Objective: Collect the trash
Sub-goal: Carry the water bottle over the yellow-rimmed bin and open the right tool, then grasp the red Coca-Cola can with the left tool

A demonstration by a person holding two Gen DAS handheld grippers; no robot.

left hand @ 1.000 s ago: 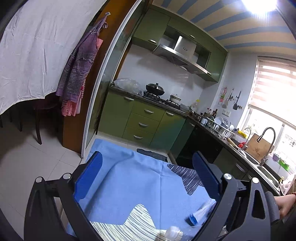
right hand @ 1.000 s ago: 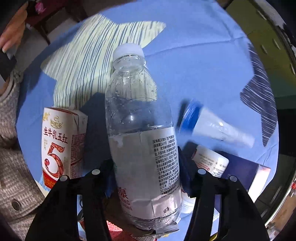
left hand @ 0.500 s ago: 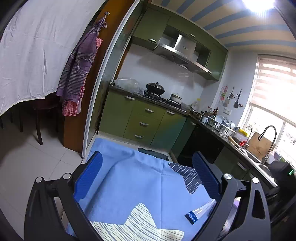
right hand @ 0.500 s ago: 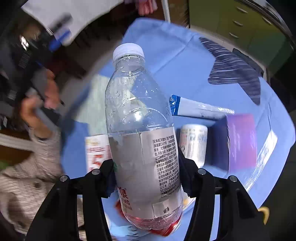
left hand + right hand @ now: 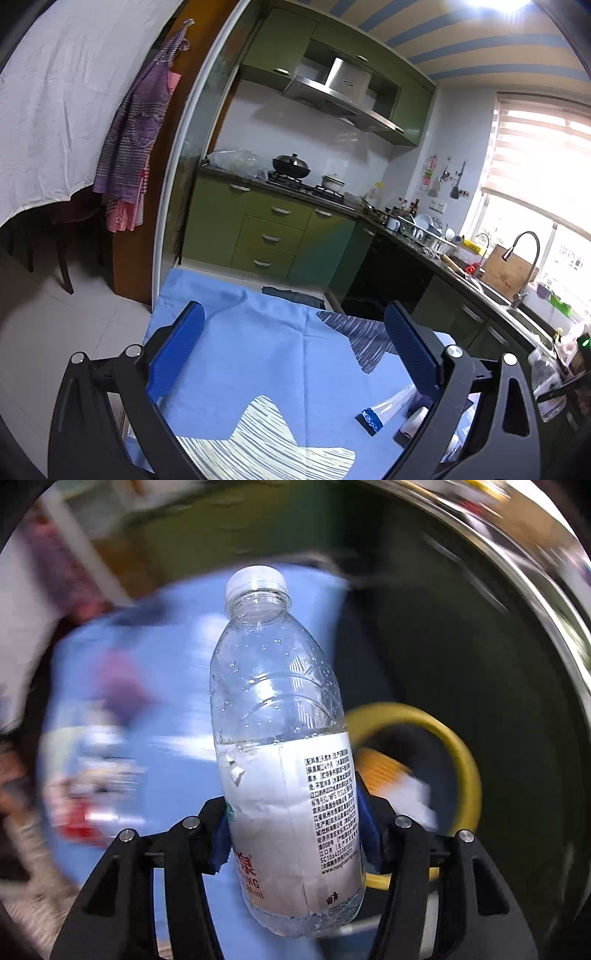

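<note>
My right gripper (image 5: 295, 830) is shut on a clear plastic water bottle (image 5: 284, 738) with a white cap and white label, held in the air beside the table. A yellow-rimmed bin (image 5: 458, 749) with some trash inside sits low to the right of the bottle. The bottle also shows at the far right of the left wrist view (image 5: 546, 384). My left gripper (image 5: 295, 354) is open and empty above the blue tablecloth (image 5: 258, 350). A clear wrapper with a blue end (image 5: 388, 406) lies on the cloth near its right finger.
Blurred trash items (image 5: 99, 771) lie on the cloth in the right wrist view. Green kitchen cabinets (image 5: 273, 236) and a counter with a sink (image 5: 491, 288) stand beyond the table. A chair (image 5: 62, 236) stands at the left.
My right gripper has lifted the bottle off the table and swung it right, toward the yellow-rimmed bin. The left gripper has stayed nearly still.
</note>
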